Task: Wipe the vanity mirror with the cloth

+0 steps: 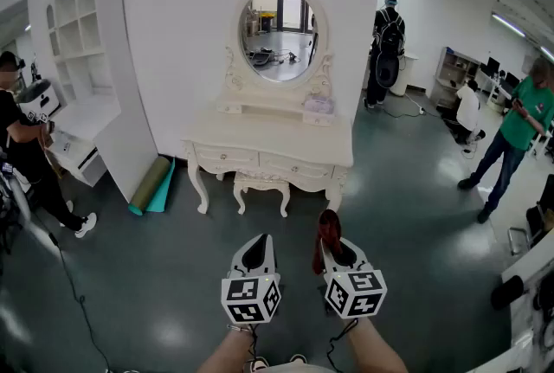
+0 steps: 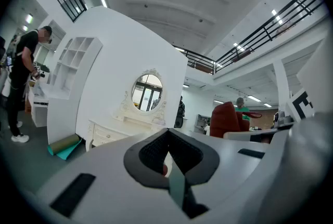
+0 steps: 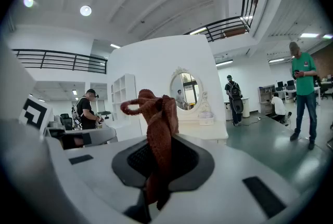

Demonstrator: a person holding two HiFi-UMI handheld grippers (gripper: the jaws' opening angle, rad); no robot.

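Two grippers side by side, facing the vanity | left gripper [image 1: 257,248]: jaws together, nothing between them | right gripper [image 1: 336,252]: jaws clamped on red-brown cloth [image 1: 328,228], which stands up from them | vanity mirror [image 1: 279,34]: oval, above white worktop [image 1: 260,138], well apart from cloth

Nothing legible is showing in any view; no lettering, number, brand or sign is reading clearly; the marker cube [image 1: 251,298] on the left gripper [image 1: 257,248] and the marker cube [image 1: 356,292] on the right gripper [image 1: 331,252] are showing only black-and-white square patterns, not characters.
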